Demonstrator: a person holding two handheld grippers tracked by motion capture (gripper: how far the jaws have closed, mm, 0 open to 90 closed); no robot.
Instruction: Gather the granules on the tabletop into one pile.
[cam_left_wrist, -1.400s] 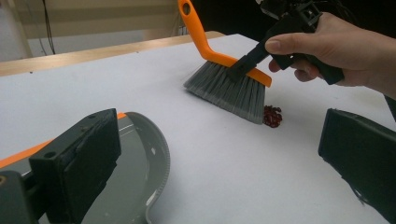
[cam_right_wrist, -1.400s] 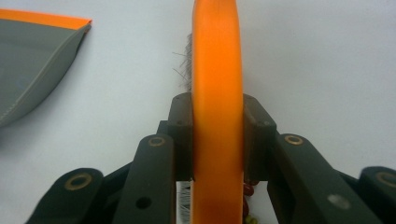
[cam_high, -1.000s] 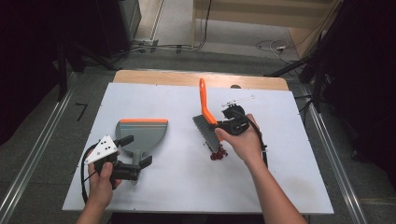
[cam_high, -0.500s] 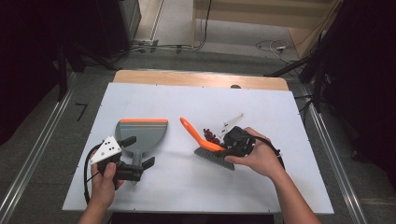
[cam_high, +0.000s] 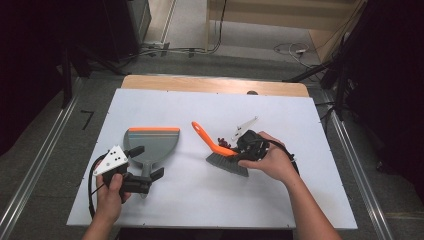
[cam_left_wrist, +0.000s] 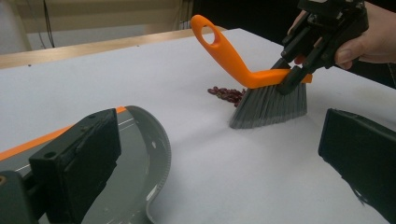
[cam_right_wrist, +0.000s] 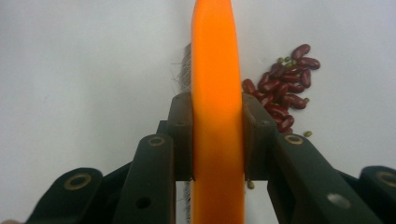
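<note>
Holding the brush (cam_high: 220, 150) tight, the right gripper (cam_high: 248, 145) has its two black jaws pressed on both sides of the orange back of the brush. In the right gripper view the orange brush (cam_right_wrist: 217, 93) runs straight up from 6 o'clock to 12 o'clock, with one jaw on each side of it. The grey bristles (cam_left_wrist: 270, 106) point down and touch the white table (cam_high: 210, 200). The orange handle has a hole at its end and sticks up and away toward 10 o'clock in the high view.

A small pile of red beans (cam_right_wrist: 284, 88) lies on the table, with a few tiny green ones mixed in. It sits at 2 o'clock in the right gripper view, just beside the brush. In the left gripper view the beans (cam_left_wrist: 227, 94) lie next to the bristles, on the handle side.

The grey dustpan (cam_high: 151, 145) with the orange edge lies flat on the table, at about 9 o'clock from the brush and apart from it. The left gripper (cam_high: 145, 175) is at the handle end of the dustpan, at 6 o'clock from the pan. Its jaws stand wide apart in the left gripper view, with the curved rim of the dustpan (cam_left_wrist: 144, 158) by the left jaw, and they are not squeezing anything.
</note>
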